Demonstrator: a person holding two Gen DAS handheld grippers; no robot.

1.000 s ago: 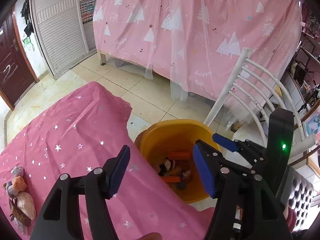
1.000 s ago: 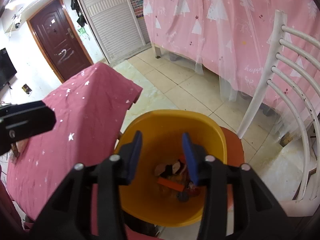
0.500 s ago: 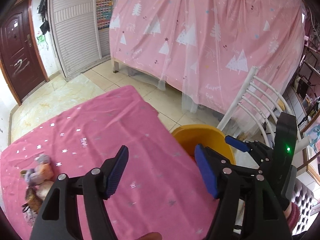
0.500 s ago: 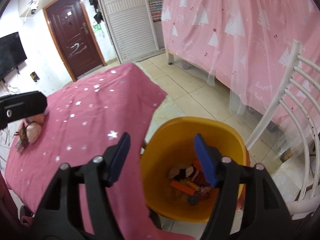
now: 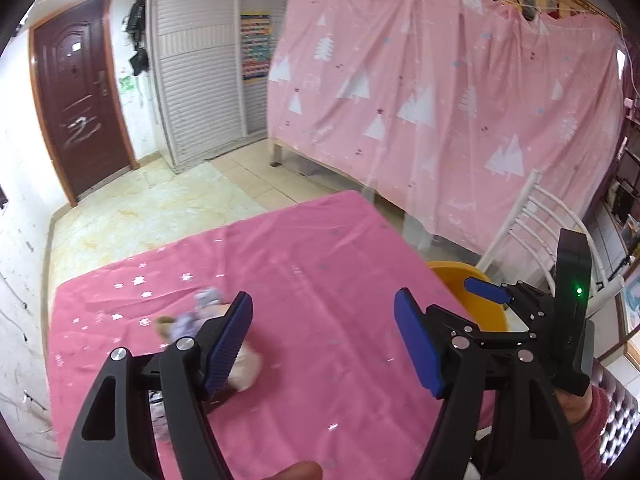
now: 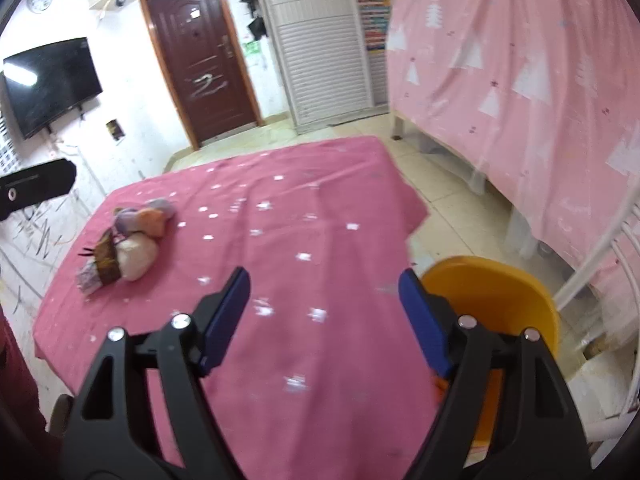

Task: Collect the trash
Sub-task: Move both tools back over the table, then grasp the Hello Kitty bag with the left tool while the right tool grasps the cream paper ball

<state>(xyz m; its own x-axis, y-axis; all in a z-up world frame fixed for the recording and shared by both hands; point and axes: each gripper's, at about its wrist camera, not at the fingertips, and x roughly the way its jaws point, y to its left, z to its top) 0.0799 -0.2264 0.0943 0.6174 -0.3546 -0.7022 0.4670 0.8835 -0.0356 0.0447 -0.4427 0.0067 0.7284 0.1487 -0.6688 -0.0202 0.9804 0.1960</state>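
Both wrist cameras are looking forward and downward along their own fingers over the pink tablecloth [image 5: 320, 280], from close above its near edge. Both views are sharing the tablecloth [image 6: 320, 208], the orange bin [image 6: 492, 292] beside it, and the brown door [image 5: 76, 92] beyond.

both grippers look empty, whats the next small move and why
Probably carry the left gripper toward the small heap of crumpled wrappers on the pink star-print tablecloth. Both it and the right gripper are opening with nothing between the jaws, and that heap sits outside the orange plastic bin.
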